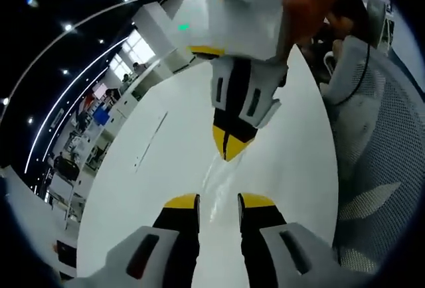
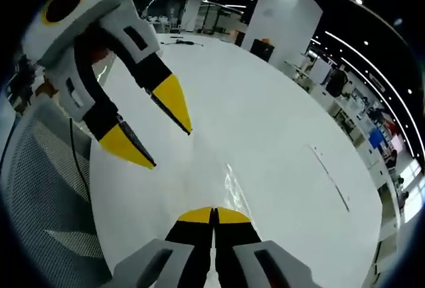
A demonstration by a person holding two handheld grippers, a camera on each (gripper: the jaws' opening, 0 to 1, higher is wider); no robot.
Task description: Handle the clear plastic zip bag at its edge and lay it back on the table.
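The clear plastic zip bag (image 1: 215,185) is a faint glossy streak on the white table (image 1: 153,168), running from my right gripper's tips toward my left gripper. In the left gripper view my right gripper (image 1: 228,152) comes down from the top with a hand (image 1: 319,2) on it, yellow tips together on the bag's far edge. My left gripper (image 1: 219,202) stands open, one jaw on either side of the bag's near end. The right gripper view shows my right gripper (image 2: 214,212) shut on the bag (image 2: 232,185) and the left gripper (image 2: 167,147) open, hanging over the table (image 2: 279,102).
A grey mesh chair (image 1: 385,168) stands at the table's edge, seen also as the chair (image 2: 46,188) with a thin cable (image 2: 75,148) across it. A thin seam (image 2: 329,176) marks the tabletop. Desks, screens and people fill the room beyond.
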